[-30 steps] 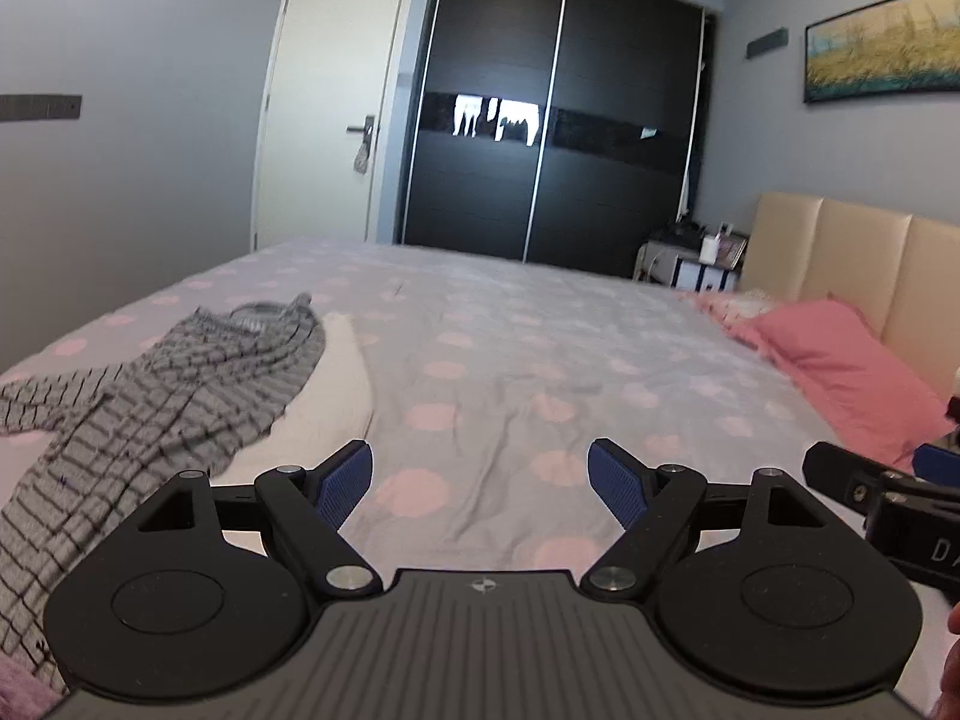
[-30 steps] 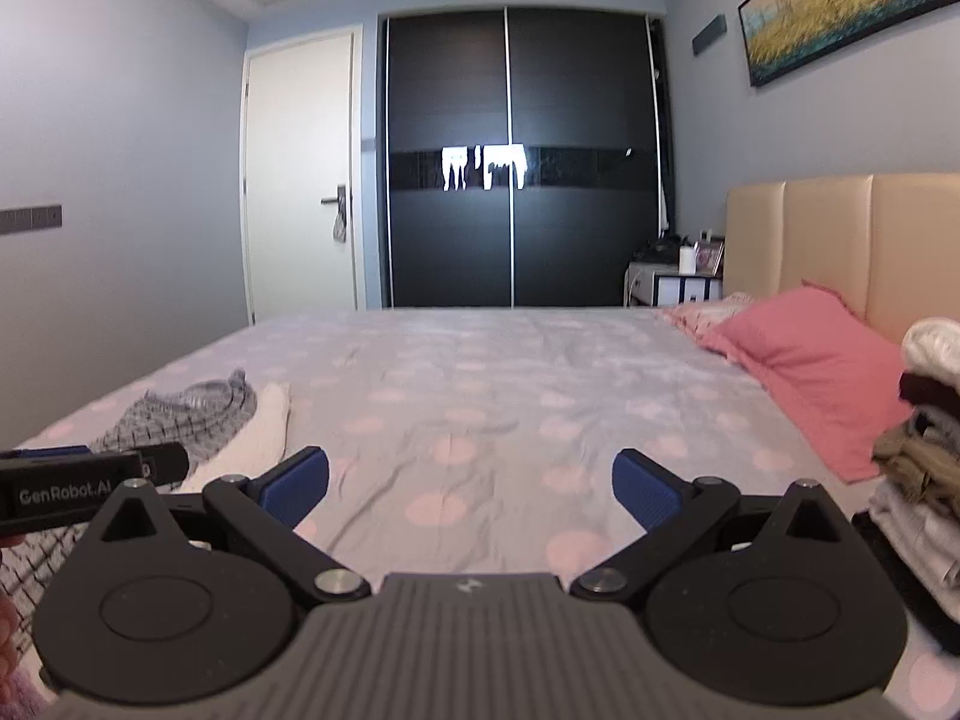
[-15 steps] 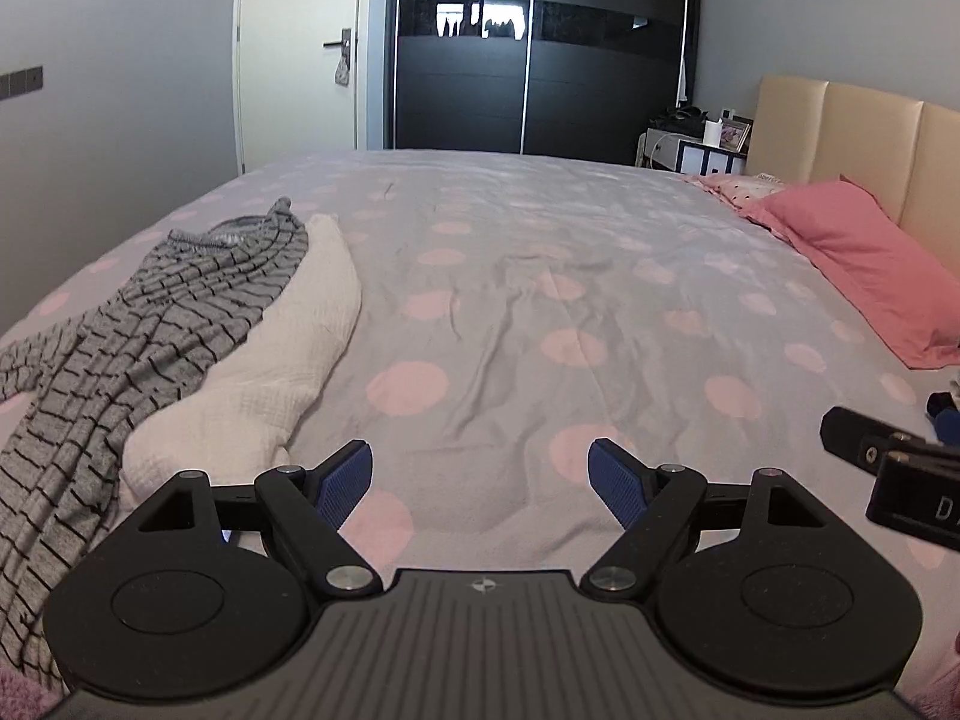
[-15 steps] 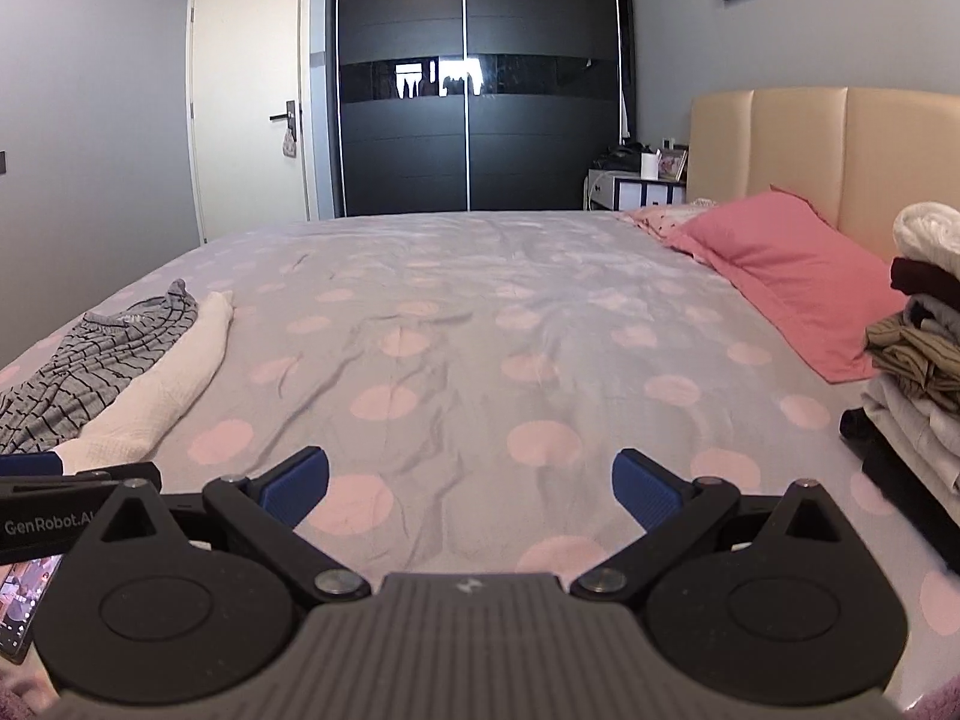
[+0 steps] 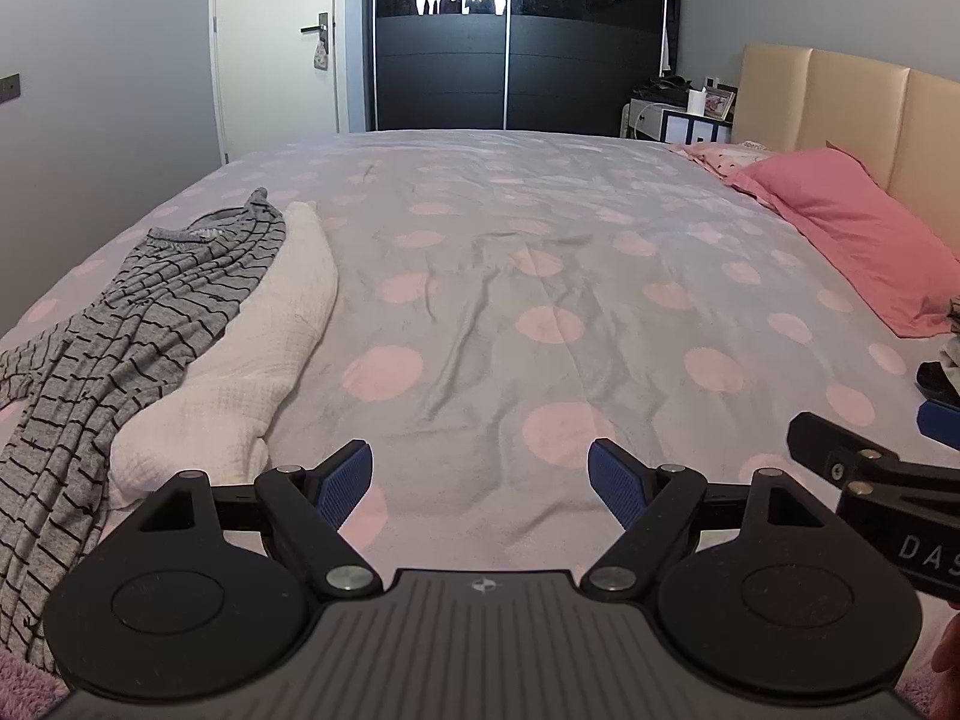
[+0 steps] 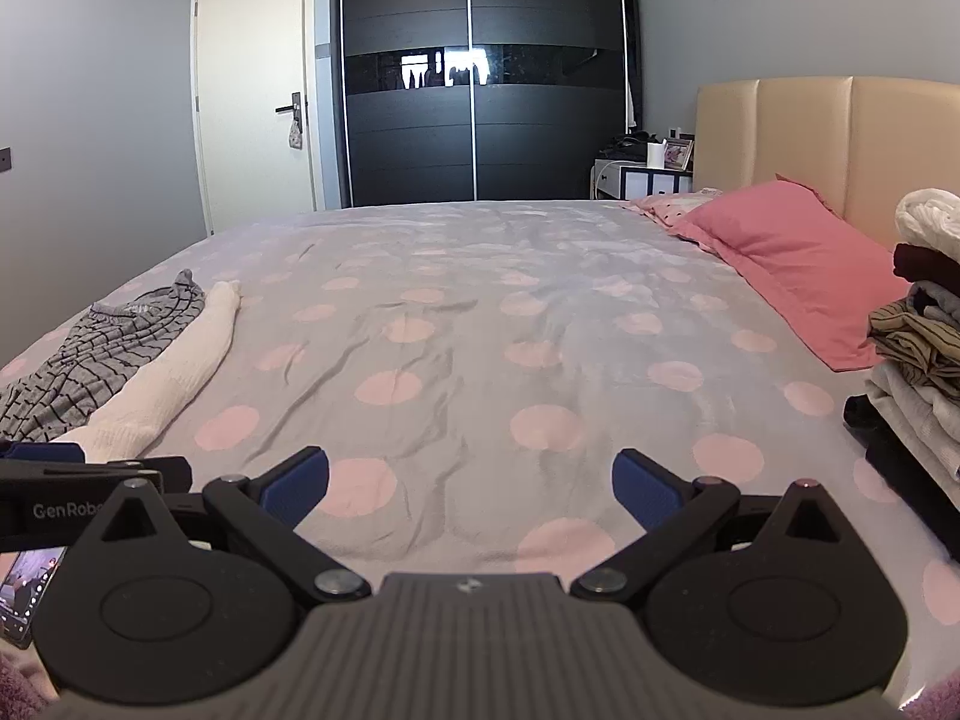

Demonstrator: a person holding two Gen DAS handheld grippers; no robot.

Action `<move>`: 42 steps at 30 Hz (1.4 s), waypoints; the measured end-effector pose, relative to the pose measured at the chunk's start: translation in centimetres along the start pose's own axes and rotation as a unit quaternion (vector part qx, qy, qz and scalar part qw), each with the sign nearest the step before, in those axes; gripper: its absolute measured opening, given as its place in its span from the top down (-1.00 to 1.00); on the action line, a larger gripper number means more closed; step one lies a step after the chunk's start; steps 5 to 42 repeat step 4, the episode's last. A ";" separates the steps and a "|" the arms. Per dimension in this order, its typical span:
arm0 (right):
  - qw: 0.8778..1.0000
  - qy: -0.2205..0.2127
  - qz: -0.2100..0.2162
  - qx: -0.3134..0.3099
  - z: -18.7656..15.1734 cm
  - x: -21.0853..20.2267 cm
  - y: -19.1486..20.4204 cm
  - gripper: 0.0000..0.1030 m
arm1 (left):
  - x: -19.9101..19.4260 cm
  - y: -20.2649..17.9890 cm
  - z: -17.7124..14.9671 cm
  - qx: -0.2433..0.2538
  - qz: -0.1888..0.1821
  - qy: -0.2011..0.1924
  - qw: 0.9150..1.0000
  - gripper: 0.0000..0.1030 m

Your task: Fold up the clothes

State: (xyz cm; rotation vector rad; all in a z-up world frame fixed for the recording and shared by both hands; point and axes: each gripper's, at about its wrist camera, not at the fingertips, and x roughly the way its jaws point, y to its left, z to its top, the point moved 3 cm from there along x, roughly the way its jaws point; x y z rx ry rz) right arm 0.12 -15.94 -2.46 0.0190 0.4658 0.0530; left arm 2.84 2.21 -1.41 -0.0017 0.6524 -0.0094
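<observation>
A grey black-striped garment lies unfolded along the bed's left side, partly over a cream textured garment. Both also show in the right wrist view, the striped garment beside the cream garment. My left gripper hovers open over the near part of the bed, just right of the cream garment, nothing between its blue pads. My right gripper is open too, over bare sheet. A stack of folded clothes stands at the right.
The bed has a grey sheet with pink dots. A pink pillow lies by the beige headboard. A dark wardrobe, a white door and a nightstand stand beyond the bed. A phone shows at lower left.
Both cameras have tilted down and moved in toward the bed, so the sheet and garments fill more of the view. Both grippers stay open.
</observation>
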 end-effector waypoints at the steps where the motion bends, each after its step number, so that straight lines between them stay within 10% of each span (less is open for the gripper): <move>1: 1.000 0.002 0.000 -0.003 0.0 0.0 0.1 -0.98 | 0.0 0.0 0.0 0.002 0.002 -0.001 1.000 -0.53; 42: 1.000 0.014 -0.003 -0.008 -0.1 0.3 0.3 -0.98 | 0.0 0.2 -0.1 0.001 0.003 0.000 1.000 -0.54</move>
